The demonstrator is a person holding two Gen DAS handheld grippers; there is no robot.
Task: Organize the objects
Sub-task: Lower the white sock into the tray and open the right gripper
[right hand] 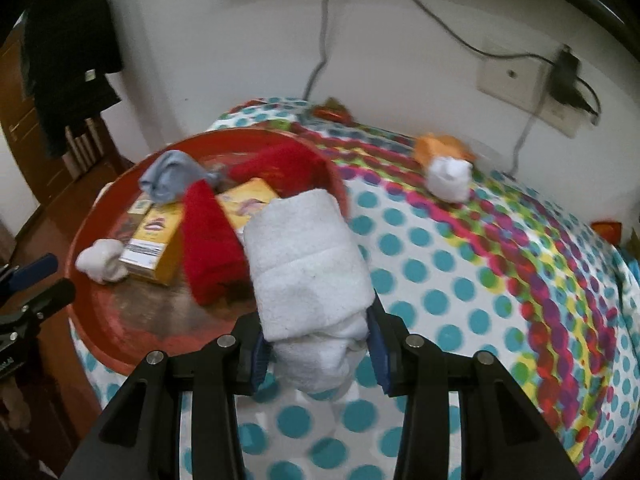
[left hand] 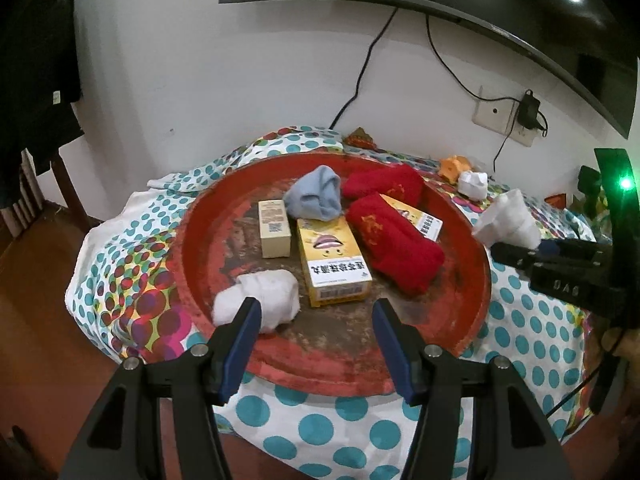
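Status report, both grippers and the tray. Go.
Left gripper open, empty, over the red tray. Right gripper shut on a rolled white towel, above the spotted cloth beside the tray. Tray crowded: boxes, socks, red towels.

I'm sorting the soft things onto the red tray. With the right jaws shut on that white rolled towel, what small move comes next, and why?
Probably carry the white rolled towel a little further left over the red tray. It hangs above the spotted cloth at the tray's edge, and bare tray floor shows near the left gripper, whose jaws stand open and empty.
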